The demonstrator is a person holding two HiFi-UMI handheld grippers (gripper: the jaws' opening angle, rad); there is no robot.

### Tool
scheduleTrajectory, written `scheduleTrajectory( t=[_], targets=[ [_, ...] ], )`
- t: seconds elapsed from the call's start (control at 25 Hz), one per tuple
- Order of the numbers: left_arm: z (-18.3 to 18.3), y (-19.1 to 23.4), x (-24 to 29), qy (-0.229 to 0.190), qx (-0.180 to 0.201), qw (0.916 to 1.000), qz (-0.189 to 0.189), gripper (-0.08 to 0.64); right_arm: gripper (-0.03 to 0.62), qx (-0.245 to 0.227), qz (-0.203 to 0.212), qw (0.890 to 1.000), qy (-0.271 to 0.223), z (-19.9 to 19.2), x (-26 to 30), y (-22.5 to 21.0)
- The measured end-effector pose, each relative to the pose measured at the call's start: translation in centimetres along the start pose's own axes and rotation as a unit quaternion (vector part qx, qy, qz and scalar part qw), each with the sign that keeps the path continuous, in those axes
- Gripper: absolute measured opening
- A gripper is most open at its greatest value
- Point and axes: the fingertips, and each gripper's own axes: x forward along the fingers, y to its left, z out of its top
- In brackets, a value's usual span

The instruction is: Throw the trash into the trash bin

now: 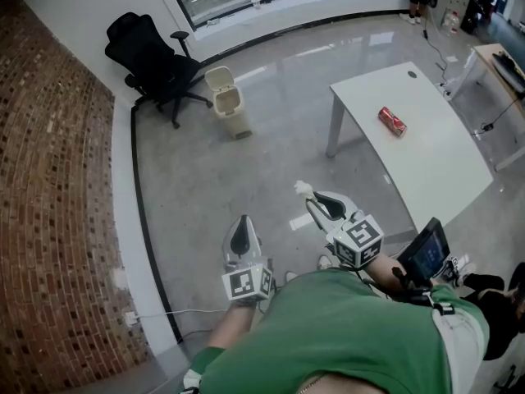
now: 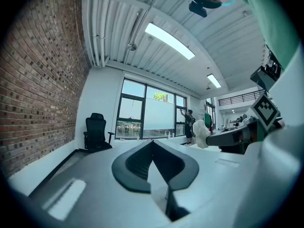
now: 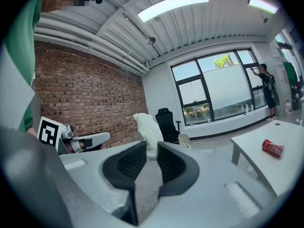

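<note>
Currently right gripper [image 3: 152, 152] fingers are pinching the crumpled tissue [image 3: 146, 126] by its lower end; likely light, soft, crushable. Left gripper [image 2: 153, 146] fingers are sitting closed, empty. Trash bin [image 1: 228, 98] is standing at 11 o'clock.

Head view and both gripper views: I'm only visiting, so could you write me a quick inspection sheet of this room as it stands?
Surface: white table, holding one can.
Job's things: crumpled white trash held in the right gripper; beige trash bin stands across the floor, beside the chair.
Clutter: red can lying on the table.
Grippers: left gripper shut, nothing between its jaws; right gripper shut on the trash.
Cables: white cable on the floor by the brick wall.
Surroundings: black office chair, windows, a person at the glass.
</note>
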Motion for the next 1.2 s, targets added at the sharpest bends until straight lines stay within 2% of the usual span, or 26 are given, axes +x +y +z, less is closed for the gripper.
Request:
scheduleTrajectory(
  t=[0.56, 0.84, 1.08, 1.2],
  targets=[
    [-0.7, -2.5, 1.5, 0.012, 0.003, 0.9999, 0.000, 0.008, 0.072, 0.001, 0.008, 1.000, 0.000, 0.2, -1.1, -2.3],
    [-0.5, -3.7, 1.7, 0.009, 0.013, 0.9994, 0.031, 0.008, 0.072, 0.002, 0.043, 0.999, 0.001, 0.1, -1.2, -3.3],
    [-1.3, -2.7, 1.2, 0.013, 0.016, 0.9977, 0.064, 0.008, 0.072, 0.008, 0.064, 0.998, 0.007, -0.8, 0.5, -3.5],
    [-1.7, -2.0, 2.0, 0.016, 0.012, 0.9975, 0.068, 0.008, 0.072, 0.012, 0.065, 0.998, 0.009, -0.8, 1.4, -3.7]
  ],
)
